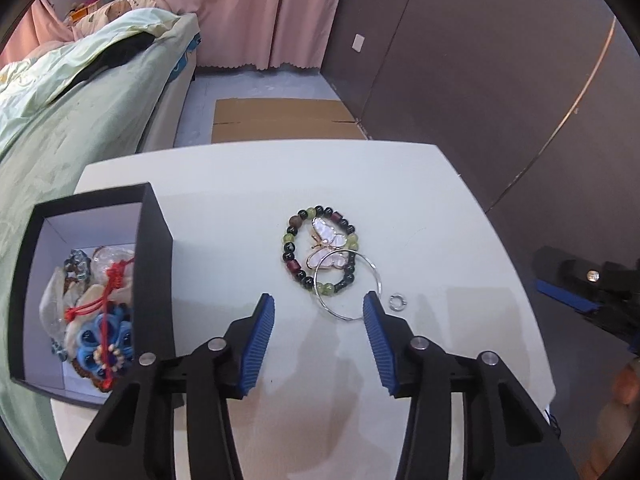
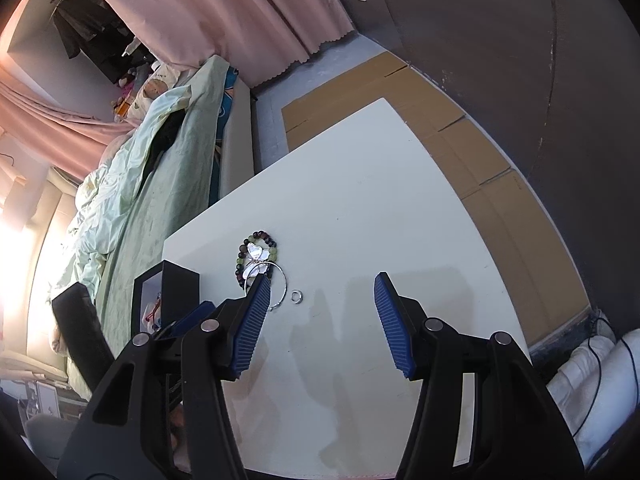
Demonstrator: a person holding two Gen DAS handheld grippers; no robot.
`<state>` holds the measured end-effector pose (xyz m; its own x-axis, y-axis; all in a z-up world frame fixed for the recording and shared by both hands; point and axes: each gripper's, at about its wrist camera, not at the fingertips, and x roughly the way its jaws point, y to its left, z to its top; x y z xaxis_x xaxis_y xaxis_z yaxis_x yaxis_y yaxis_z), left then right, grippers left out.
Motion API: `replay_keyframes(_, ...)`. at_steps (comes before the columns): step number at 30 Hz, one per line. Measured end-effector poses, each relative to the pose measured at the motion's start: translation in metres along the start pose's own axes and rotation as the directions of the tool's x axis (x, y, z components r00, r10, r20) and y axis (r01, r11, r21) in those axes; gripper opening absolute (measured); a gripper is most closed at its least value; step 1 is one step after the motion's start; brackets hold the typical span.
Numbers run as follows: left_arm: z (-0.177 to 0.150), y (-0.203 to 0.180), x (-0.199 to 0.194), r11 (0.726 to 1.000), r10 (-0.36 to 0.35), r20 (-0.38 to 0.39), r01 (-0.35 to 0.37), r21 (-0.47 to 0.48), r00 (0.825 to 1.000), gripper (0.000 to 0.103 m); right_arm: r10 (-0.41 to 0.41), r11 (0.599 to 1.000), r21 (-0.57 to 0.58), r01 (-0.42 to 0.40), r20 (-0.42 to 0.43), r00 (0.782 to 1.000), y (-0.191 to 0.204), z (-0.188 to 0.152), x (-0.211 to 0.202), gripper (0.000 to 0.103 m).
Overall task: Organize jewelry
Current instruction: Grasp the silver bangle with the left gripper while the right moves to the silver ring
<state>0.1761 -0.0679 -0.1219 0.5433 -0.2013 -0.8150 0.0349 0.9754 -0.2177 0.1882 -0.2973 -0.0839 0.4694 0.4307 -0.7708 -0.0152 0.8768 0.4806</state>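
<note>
A beaded bracelet [image 1: 289,245] of green, black and maroon beads lies on the white table [image 1: 240,208]. A pearly butterfly brooch [image 1: 327,242] rests on it, and a thin silver bangle [image 1: 374,270] overlaps both. A small silver ring [image 1: 398,303] lies to the right. My left gripper [image 1: 319,306] is open and empty, just short of the bangle. A black box [image 1: 154,248] at the left holds several pieces of jewelry. My right gripper [image 2: 322,286] is open and empty; the bracelet [image 2: 256,236], bangle [image 2: 283,276] and ring [image 2: 296,297] lie left of it.
A bed with green bedding [image 1: 60,120] runs along the table's left side. Flattened cardboard [image 1: 280,120] lies on the floor beyond the far edge. A dark wall [image 1: 500,80] stands at the right. The right gripper [image 1: 588,292] shows past the table's right edge.
</note>
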Motion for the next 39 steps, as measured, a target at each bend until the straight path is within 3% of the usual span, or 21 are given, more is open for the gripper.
replay_keyframes(8,-0.002,-0.004,0.023,0.999,0.05,-0.021,-0.05,0.019,0.999,0.038,-0.01,1.0,-0.007,0.01,-0.001,1.0,-0.001,0.001,0.001,0.055)
replay_keyframes(12,-0.004,-0.014,0.028,0.992,0.101,-0.003,-0.1,0.079,0.995,0.037,-0.016,1.0,-0.003,0.016,0.001,1.0,-0.002,0.002,0.001,0.055)
replay_keyframes(14,-0.006,-0.017,0.03,0.986,0.132,0.007,-0.132,0.102,0.991,0.031,-0.015,1.0,-0.004,0.015,0.001,1.0,-0.002,0.002,0.002,0.055)
replay_keyframes(17,-0.007,-0.016,0.03,0.978,0.17,0.009,-0.17,0.119,0.985,0.01,-0.021,1.0,-0.01,0.021,0.0,1.0,-0.001,0.001,0.002,0.055)
replay_keyframes(19,-0.007,-0.014,0.03,0.981,0.159,-0.004,-0.158,0.112,0.987,0.0,-0.027,0.999,-0.016,0.027,-0.002,1.0,-0.001,0.0,0.003,0.055)
replay_keyframes(30,0.0,-0.002,-0.008,0.998,0.042,0.024,-0.043,0.041,0.999,0.0,-0.032,0.998,-0.055,0.031,-0.019,0.999,0.008,-0.005,0.01,0.055)
replay_keyframes(39,0.011,0.014,-0.035,0.999,-0.024,0.06,0.026,-0.032,0.998,0.0,-0.003,0.998,-0.06,0.0,-0.056,0.998,0.013,-0.006,0.023,0.046)
